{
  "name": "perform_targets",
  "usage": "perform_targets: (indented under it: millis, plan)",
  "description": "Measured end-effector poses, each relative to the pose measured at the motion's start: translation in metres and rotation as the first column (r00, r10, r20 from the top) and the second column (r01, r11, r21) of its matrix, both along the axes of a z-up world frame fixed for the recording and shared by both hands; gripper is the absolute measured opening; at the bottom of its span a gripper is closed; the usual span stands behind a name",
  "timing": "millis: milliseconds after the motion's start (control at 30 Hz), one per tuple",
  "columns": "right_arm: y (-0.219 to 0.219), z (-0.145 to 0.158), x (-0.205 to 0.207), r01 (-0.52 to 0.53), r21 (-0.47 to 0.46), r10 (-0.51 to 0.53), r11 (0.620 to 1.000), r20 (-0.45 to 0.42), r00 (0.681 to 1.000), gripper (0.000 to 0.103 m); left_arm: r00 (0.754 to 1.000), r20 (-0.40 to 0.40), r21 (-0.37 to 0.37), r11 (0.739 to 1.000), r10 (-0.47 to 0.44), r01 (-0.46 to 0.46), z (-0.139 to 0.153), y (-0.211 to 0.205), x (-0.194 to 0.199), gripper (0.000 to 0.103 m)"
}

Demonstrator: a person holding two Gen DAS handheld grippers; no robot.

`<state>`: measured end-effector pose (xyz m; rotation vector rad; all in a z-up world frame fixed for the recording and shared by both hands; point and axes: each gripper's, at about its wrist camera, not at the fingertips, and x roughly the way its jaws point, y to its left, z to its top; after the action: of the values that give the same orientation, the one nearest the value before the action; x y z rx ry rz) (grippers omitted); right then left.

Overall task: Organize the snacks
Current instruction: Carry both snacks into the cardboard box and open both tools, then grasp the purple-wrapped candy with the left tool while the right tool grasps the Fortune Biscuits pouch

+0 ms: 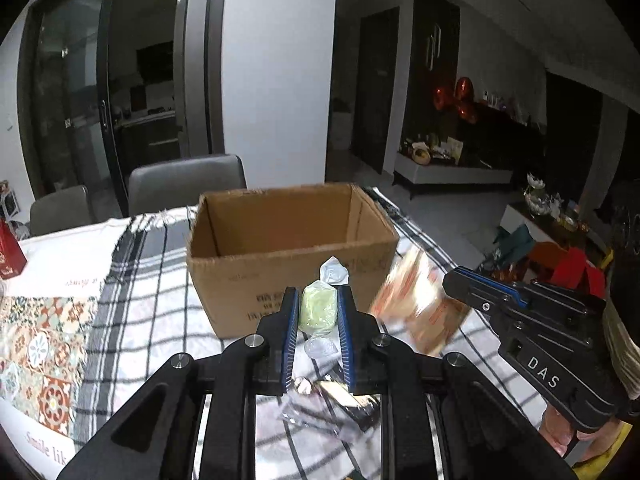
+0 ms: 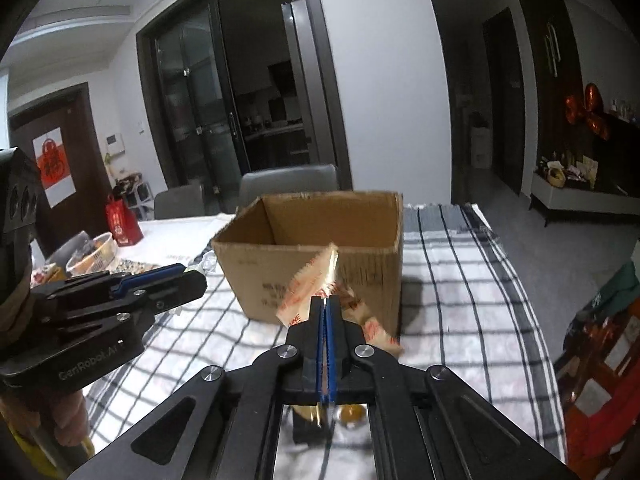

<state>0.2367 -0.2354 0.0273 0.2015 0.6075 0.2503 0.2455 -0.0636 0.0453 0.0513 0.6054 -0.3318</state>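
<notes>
An open cardboard box (image 1: 280,216) stands on the checked tablecloth; it also shows in the right wrist view (image 2: 320,272). My left gripper (image 1: 318,300) is shut on a pale green wrapped candy (image 1: 318,306), held just in front of the box; it also shows in the right wrist view (image 2: 180,276). My right gripper (image 2: 326,304) is shut on a cream and orange snack packet (image 2: 308,288), held before the box's near wall. That packet looks blurred in the left wrist view (image 1: 416,300), with the right gripper (image 1: 460,280) beside it.
Loose wrapped snacks (image 1: 340,396) lie on the cloth (image 2: 460,280) under my left gripper. A red bag (image 2: 122,220) and a bowl (image 2: 94,256) stand at the table's left. Grey chairs (image 1: 184,180) stand behind the table. The table's right edge drops to the floor.
</notes>
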Motion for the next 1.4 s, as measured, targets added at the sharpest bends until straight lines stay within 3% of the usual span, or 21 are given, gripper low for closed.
perform_targets:
  millis: [233, 767, 833, 867, 900, 933, 1033, 1133, 1400]
  plan:
    - [0.005, 0.013, 0.016, -0.017, -0.008, 0.017, 1.0, 0.02, 1.0, 0.001, 0.999, 0.032, 0.01, 1.0, -0.002, 0.002, 0.015, 0.004, 0.018, 0.02]
    - [-0.008, 0.013, 0.09, -0.03, 0.012, 0.031, 0.999, -0.109, 0.994, 0.003, 1.0, 0.003, 0.033, 0.999, 0.005, -0.005, 0.029, -0.009, 0.102, 0.02]
    - [-0.009, 0.01, 0.099, -0.029, 0.013, 0.03, 0.999, -0.134, 0.991, 0.009, 1.0, -0.003, 0.044, 0.999, 0.005, -0.005, 0.029, -0.013, 0.116, 0.023]
    - [-0.01, 0.009, 0.102, -0.027, 0.015, 0.029, 1.0, -0.142, 0.989, 0.019, 1.0, -0.008, 0.049, 0.999, 0.009, -0.009, 0.028, -0.013, 0.121, 0.028]
    - [-0.011, 0.007, 0.103, -0.025, 0.012, 0.026, 1.0, -0.148, 0.989, 0.03, 1.0, -0.012, 0.054, 0.998, 0.019, -0.018, 0.028, -0.015, 0.126, 0.042]
    - [-0.012, 0.006, 0.105, -0.017, 0.01, 0.018, 1.0, -0.154, 0.988, 0.034, 1.0, -0.011, 0.054, 0.998, 0.025, -0.024, 0.028, -0.015, 0.128, 0.053]
    - [-0.014, 0.004, 0.105, -0.023, 0.019, 0.026, 1.0, -0.163, 0.986, 0.037, 0.999, -0.031, 0.063, 0.998, 0.023, -0.021, 0.023, -0.015, 0.123, 0.06]
    - [-0.016, -0.003, 0.099, -0.027, 0.022, 0.031, 0.999, -0.181, 0.983, 0.05, 0.998, -0.061, 0.074, 0.997, 0.028, -0.023, 0.017, -0.015, 0.113, 0.063]
    - [-0.021, -0.03, 0.082, -0.059, 0.032, 0.065, 0.998, -0.261, 0.963, 0.051, 0.993, -0.114, 0.126, 0.992, 0.034, -0.019, -0.001, -0.02, 0.076, 0.063]
